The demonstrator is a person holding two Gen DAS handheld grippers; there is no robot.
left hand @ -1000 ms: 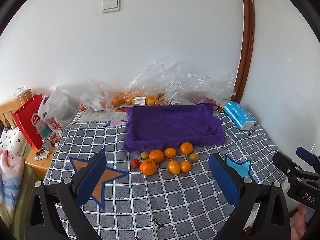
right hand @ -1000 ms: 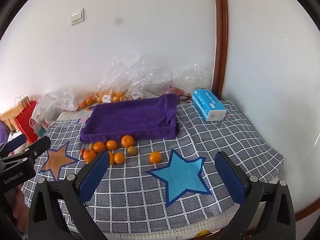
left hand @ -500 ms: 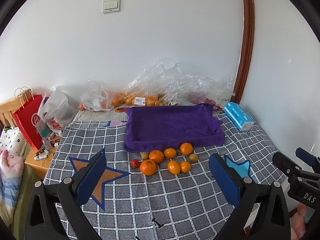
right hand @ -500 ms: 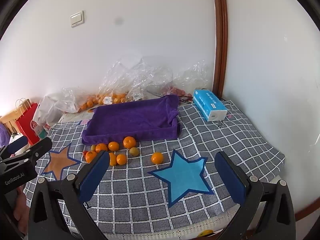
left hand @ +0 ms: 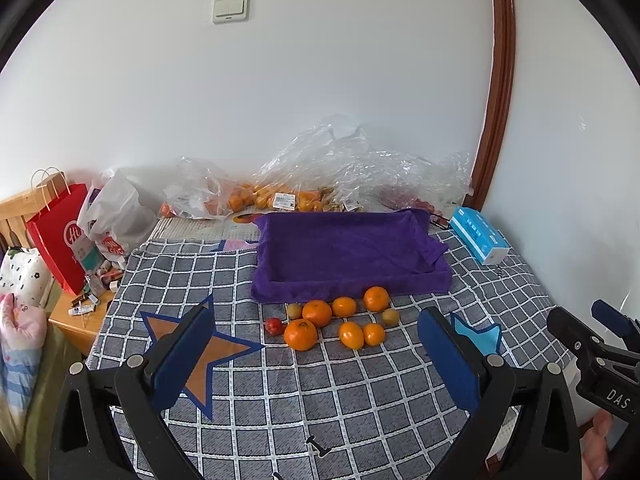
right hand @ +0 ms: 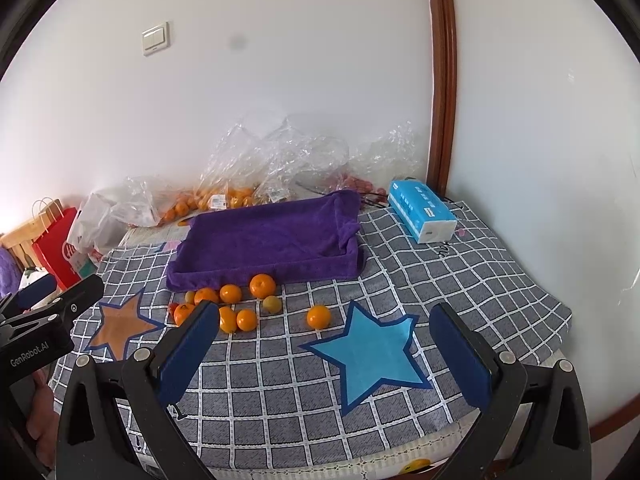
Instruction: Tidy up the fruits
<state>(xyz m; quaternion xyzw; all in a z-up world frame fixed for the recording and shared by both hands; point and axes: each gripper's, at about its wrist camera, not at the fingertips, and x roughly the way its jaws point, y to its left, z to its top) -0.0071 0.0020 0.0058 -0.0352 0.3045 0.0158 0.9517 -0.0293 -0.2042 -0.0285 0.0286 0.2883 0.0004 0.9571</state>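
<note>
I am looking at a plain white wall point(left hand: 320, 80) running along the far side, with a pale light switch point(left hand: 231, 8) sitting high on it. A brown wooden trim point(right hand: 442, 80) is rising up the corner on the right, where a second white wall point(right hand: 540, 140) is turning toward me. Soft daylight is falling evenly over everything — no hard shadows. A grey checked cloth point(left hand: 340, 392) with white grid lines is covering the table. On the far left a light wooden bedside cabinet point(left hand: 82, 322) is standing beside it, and a wooden bed frame point(left hand: 14, 210) is showing behind — both only partly visible.
</note>
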